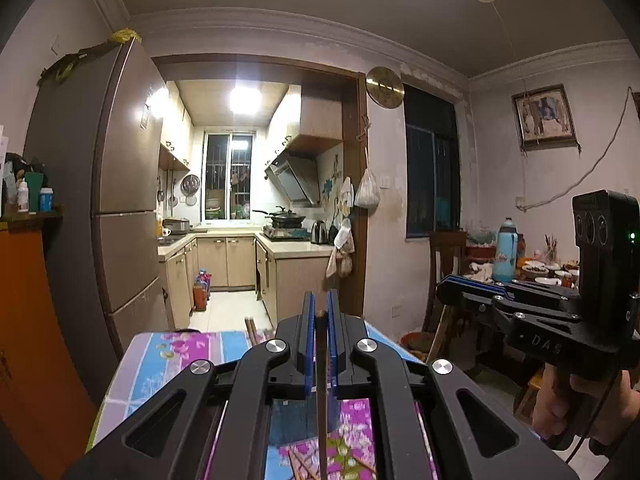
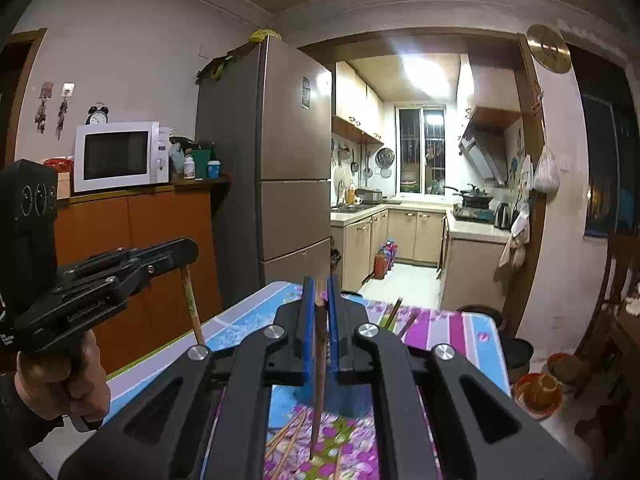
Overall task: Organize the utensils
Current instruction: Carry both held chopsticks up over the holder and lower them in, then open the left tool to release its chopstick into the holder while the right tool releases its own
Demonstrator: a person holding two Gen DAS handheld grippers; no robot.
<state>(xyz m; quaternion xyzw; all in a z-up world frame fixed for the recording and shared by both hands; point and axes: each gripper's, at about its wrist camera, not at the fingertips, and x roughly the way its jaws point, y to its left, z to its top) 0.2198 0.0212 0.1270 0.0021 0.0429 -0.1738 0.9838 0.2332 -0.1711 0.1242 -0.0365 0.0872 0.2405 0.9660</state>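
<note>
Left gripper [image 1: 321,312]: level, lower centre, clamped on one upright chopstick [image 1: 321,360].
Right gripper [image 2: 319,300]: tipped slightly down, clamped on another chopstick [image 2: 319,360].
Loose chopsticks [image 2: 286,436]: on the floral tablecloth [image 2: 256,316], bottom centre.
Room: fridge [image 2: 280,152], lit kitchen behind.

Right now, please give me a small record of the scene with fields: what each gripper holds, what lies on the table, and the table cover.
left gripper: jaws shut on one chopstick, which hangs down
right gripper: jaws shut on another chopstick, which hangs down
on the table: loose chopsticks lying under the right gripper
table cover: floral tablecloth, pink and blue
background: kitchen doorway and fridge
</note>
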